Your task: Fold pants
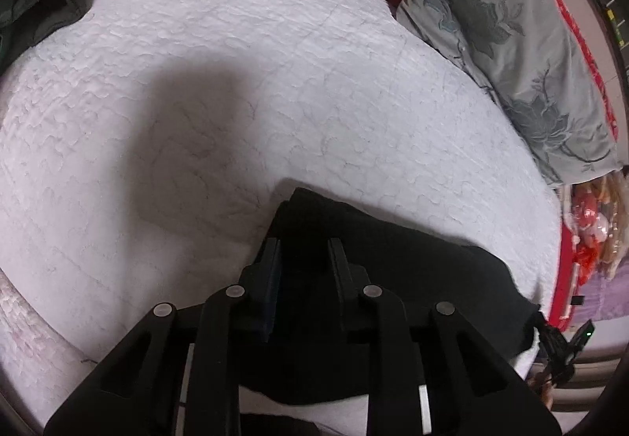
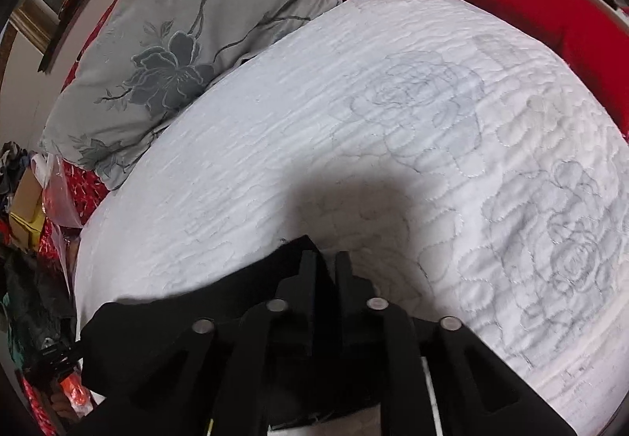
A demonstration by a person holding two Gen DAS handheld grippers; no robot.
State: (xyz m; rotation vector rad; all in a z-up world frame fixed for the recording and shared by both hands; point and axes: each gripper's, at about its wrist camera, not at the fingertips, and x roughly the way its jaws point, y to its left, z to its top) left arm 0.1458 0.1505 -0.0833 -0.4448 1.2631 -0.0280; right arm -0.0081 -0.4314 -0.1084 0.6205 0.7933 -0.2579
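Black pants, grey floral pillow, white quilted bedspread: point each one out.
black pants (image 1: 432, 278): left wrist view, on the flat cloth right of the fingers.
grey floral pillow (image 2: 177, 54): right wrist view, on its dark flower.
white quilted bedspread (image 1: 236, 23): left wrist view, on bare quilt.

Your pants (image 1: 393, 278) are plain black cloth, lying bunched on the white quilted bed. In the left wrist view they fill the lower middle and run toward four o'clock, with a folded corner pointing to twelve o'clock. In the right wrist view the pants (image 2: 165, 322) spread from the centre bottom toward eight o'clock, one corner raised near the middle.
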